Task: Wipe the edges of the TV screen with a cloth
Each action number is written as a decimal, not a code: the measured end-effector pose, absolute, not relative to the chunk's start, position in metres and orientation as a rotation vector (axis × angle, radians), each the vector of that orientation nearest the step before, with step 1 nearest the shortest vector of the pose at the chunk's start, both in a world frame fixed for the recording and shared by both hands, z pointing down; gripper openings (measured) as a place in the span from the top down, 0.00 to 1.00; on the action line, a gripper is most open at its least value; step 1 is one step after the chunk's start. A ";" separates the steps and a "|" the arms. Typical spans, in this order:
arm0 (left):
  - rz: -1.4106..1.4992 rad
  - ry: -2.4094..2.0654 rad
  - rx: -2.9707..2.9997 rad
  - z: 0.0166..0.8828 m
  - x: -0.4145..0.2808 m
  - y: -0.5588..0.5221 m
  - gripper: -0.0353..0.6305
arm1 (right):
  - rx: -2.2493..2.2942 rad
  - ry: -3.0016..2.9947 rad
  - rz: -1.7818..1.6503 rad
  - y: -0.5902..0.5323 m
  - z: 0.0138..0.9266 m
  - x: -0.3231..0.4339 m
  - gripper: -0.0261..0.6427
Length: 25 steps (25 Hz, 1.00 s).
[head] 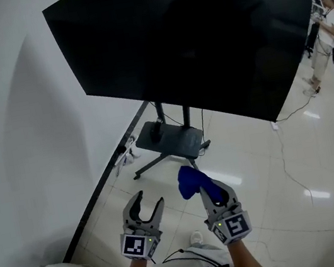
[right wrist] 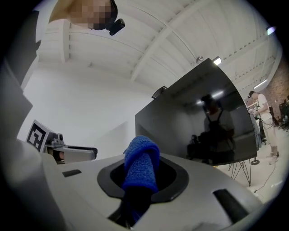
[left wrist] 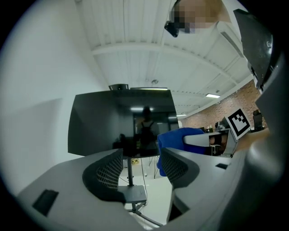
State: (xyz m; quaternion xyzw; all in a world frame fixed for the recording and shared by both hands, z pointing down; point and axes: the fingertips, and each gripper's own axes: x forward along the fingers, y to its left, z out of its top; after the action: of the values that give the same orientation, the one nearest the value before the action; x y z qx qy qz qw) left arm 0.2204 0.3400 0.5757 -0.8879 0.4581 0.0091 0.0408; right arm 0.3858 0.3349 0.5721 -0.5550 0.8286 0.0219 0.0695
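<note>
1. Head view: the right gripper (head: 210, 191) is closed on a blue cloth (head: 192, 181). The cloth sticks out in a bunch past the jaw tips. The right gripper view confirms this, with the cloth pinched between the two jaws.
2. The left gripper (head: 148, 201) is just beside the right one, on its left. Its jaws are apart and nothing is between them; the left gripper view shows only the floor and the stand (head: 171, 138) through the gap.
3. The TV screen (head: 190, 49) is ahead of both grippers and higher, well apart from them. The cloth does not touch it yet.
4. The long side of the screen runs left to right. In the head view its lower edge slopes down toward the right, and this is the edge nearest to the cloth.
5. I judge that the wiping has not begun. The right gripper must go forward and up until the cloth meets an edge, then move along that edge.
6. Neither gripper is clearly nearer the screen, but only the right one has the cloth.
</note>
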 end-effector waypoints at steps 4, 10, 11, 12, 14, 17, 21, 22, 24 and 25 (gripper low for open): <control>-0.015 1.404 -2.694 0.581 0.237 0.302 0.59 | -1.656 2.500 -0.062 0.306 0.579 0.403 0.83; -0.016 1.393 -2.708 0.572 0.225 0.245 0.59 | -1.717 2.463 -0.105 0.245 0.609 0.404 0.83; -0.007 1.403 -2.706 0.571 0.219 0.234 0.59 | -1.721 2.464 -0.099 0.235 0.610 0.401 0.83; 0.000 1.409 -2.702 0.571 0.214 0.224 0.59 | -1.724 2.464 -0.088 0.227 0.608 0.399 0.83; -0.006 1.397 -2.689 0.577 0.204 0.199 0.59 | -1.739 2.460 -0.070 0.212 0.603 0.395 0.83; 0.040 1.280 -2.765 0.560 0.218 0.150 0.59 | -1.804 2.432 -0.015 0.185 0.597 0.392 0.83; 0.119 1.074 -2.822 0.535 0.221 0.071 0.59 | -1.934 2.334 0.036 0.130 0.589 0.372 0.83; 0.130 1.041 -2.831 0.535 0.214 0.049 0.59 | -1.972 2.307 0.042 0.113 0.585 0.366 0.83; 0.152 0.979 -2.838 0.530 0.197 0.005 0.59 | -2.032 2.259 0.061 0.080 0.570 0.351 0.83; 0.164 0.955 -2.854 0.525 0.188 -0.012 0.59 | -2.049 2.237 0.070 0.067 0.562 0.341 0.83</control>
State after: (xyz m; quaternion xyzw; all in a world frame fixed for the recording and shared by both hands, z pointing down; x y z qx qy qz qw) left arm 0.1879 -0.0124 0.5252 -0.9450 0.3162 0.0543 0.0637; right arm 0.3415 0.0667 0.5625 -0.6741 0.7363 0.0231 0.0535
